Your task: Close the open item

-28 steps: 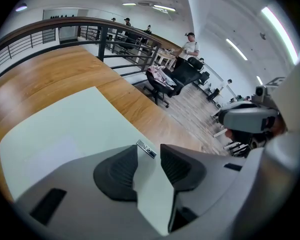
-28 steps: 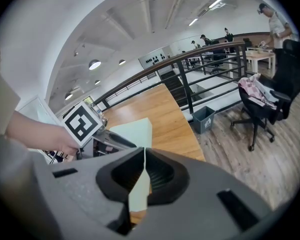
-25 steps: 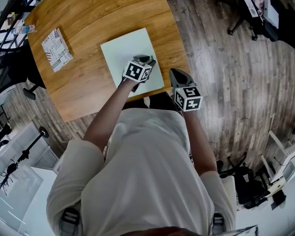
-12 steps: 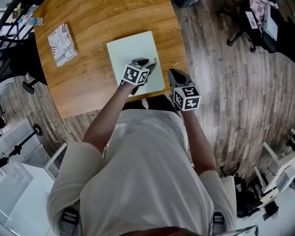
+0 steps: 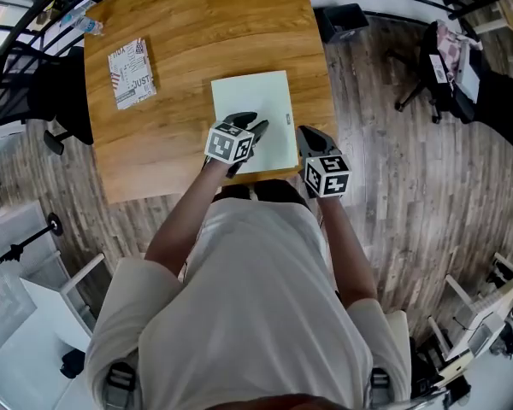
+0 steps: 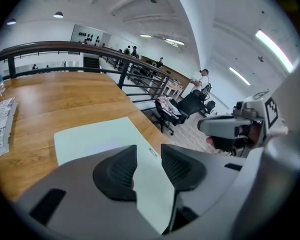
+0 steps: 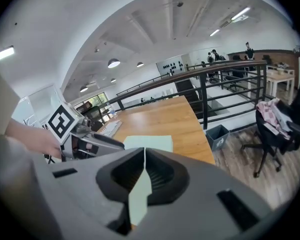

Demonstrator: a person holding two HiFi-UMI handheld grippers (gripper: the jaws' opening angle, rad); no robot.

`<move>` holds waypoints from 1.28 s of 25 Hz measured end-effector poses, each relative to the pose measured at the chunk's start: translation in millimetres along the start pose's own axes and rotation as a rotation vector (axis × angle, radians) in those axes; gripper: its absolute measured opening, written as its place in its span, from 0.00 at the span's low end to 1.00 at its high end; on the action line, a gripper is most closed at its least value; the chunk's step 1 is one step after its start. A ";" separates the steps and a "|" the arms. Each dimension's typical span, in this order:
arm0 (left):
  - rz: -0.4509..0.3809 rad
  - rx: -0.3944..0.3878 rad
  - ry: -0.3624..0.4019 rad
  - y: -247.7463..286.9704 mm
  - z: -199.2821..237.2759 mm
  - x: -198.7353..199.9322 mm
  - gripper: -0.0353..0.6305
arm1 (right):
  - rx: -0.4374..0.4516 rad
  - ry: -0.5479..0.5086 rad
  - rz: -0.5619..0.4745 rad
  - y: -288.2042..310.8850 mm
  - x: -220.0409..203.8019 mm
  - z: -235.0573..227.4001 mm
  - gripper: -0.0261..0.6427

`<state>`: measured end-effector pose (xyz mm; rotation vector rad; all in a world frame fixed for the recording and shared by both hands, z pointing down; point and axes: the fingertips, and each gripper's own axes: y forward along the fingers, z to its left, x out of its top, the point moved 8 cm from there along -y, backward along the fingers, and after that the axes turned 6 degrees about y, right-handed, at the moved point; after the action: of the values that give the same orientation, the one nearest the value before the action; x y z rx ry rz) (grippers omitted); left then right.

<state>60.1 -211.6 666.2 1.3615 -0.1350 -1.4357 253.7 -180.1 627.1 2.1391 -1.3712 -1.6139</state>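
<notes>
Book, pale green, lies flat with its cover down on the table, at the table's near edge and toward its right corner. Left gripper hangs above the table over the book's near left part; its jaws have just been opening and stand apart, gripping nothing, with only the cover seen through the gap. Right gripper hangs beside the table's near right corner, just off the book's right edge, its jaw tips closed together on nothing. A printed booklet lies at the table's left side.
</notes>
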 end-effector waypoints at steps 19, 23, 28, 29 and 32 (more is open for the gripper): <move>-0.334 0.094 0.102 -225.2 30.5 21.2 0.27 | 0.006 -0.168 -0.112 -27.5 60.7 139.8 0.06; -0.405 0.128 0.154 -263.3 31.5 30.3 0.27 | 0.002 -0.212 -0.161 -40.7 81.7 163.6 0.06; -0.481 0.158 0.169 -303.6 29.6 38.2 0.26 | 0.003 -0.246 -0.214 -57.8 103.7 186.7 0.06; -0.490 0.161 0.171 -310.9 29.0 40.5 0.26 | 0.002 -0.250 -0.222 -61.3 108.0 189.8 0.06; -0.517 0.174 0.182 -330.6 29.3 46.8 0.26 | 0.005 -0.266 -0.255 -72.0 119.4 198.7 0.06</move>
<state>-147.7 -131.7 415.5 1.7481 0.2336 -1.7401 134.2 -145.7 418.7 2.2434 -1.2035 -2.0561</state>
